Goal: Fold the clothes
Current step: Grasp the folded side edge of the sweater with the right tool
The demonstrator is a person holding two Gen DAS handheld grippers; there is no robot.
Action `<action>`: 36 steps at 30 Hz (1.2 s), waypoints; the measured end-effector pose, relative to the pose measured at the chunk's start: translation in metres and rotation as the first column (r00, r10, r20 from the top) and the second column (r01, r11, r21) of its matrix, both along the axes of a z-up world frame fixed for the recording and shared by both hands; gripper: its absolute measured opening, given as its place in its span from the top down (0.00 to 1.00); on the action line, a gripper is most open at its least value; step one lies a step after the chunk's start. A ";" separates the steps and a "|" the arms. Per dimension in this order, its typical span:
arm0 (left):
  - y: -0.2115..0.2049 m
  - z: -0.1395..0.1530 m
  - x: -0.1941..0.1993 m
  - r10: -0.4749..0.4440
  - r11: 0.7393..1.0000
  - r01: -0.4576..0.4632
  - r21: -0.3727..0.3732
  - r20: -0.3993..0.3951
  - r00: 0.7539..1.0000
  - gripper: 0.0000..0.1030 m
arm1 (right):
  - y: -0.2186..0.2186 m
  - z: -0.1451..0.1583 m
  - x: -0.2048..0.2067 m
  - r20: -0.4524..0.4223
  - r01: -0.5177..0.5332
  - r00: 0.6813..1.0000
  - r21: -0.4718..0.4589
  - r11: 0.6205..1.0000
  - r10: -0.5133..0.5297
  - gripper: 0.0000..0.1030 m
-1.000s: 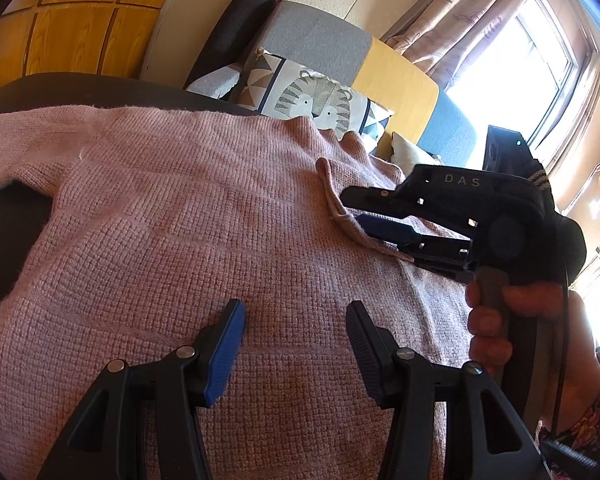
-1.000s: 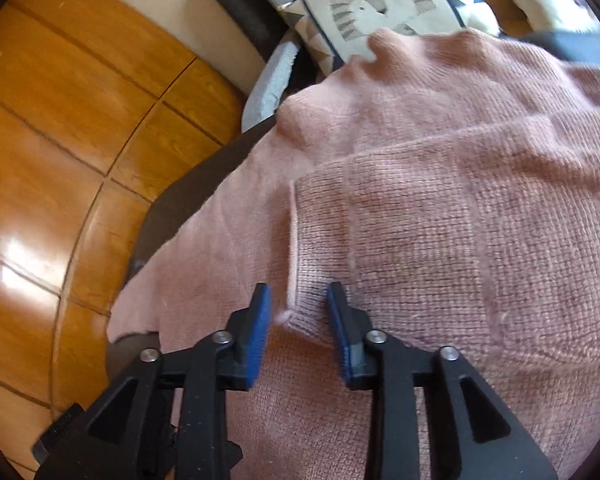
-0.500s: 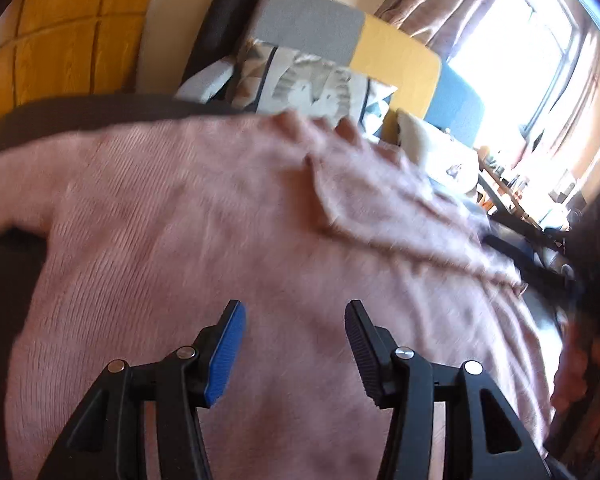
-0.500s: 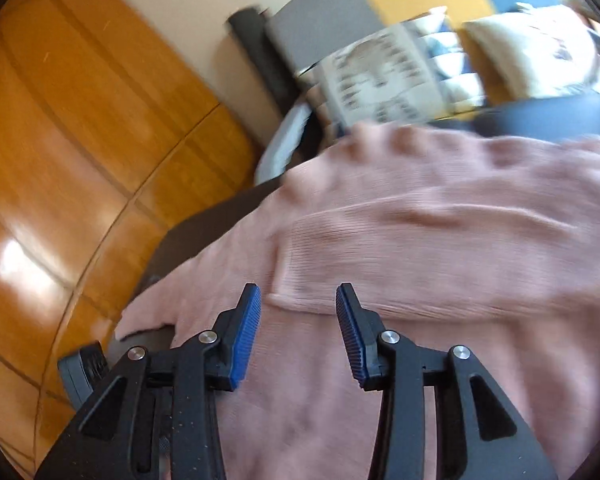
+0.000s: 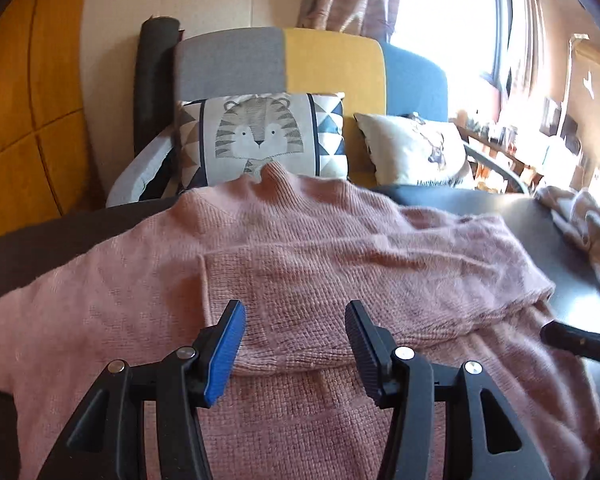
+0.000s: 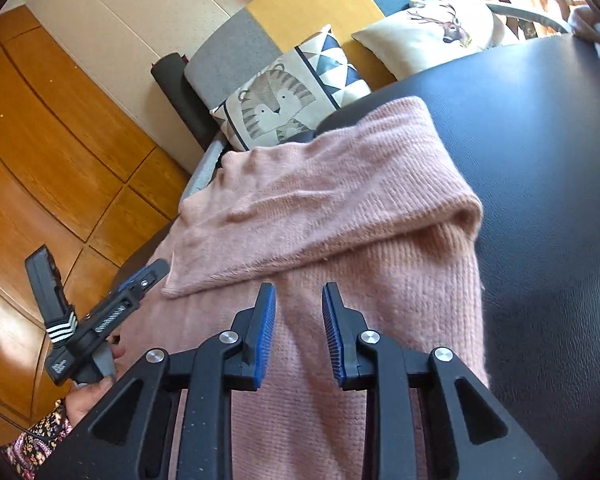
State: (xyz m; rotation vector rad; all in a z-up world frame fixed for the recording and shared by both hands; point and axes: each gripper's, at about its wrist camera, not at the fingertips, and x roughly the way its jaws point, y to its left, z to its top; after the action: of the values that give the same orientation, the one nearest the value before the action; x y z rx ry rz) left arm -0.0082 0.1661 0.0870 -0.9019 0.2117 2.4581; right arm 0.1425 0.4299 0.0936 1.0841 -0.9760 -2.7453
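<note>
Sleeve [image 5: 380, 264] now folded across sweater [image 6: 380, 300], both jaws released

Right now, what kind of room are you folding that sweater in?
Most likely a living room at home. Behind the pink sweater there is a sofa with a tiger cushion and a deer cushion, and sunlight comes through a curtained window.

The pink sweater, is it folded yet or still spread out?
Partly folded: one sleeve lies across the pink sweater; the other side is spread on the dark surface.
</note>
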 end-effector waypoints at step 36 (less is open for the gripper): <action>-0.017 -0.023 -0.027 0.032 0.996 -0.045 0.076 0.170 0.985 0.57 | 0.063 -0.016 -0.016 0.051 0.206 0.977 0.065 0.976 -0.209 0.92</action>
State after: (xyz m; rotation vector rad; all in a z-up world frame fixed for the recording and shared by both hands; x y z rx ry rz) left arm -0.0349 0.1494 0.0641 -1.0822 0.0374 2.3910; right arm 0.1268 0.4934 0.0777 1.1375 -1.0792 -2.9407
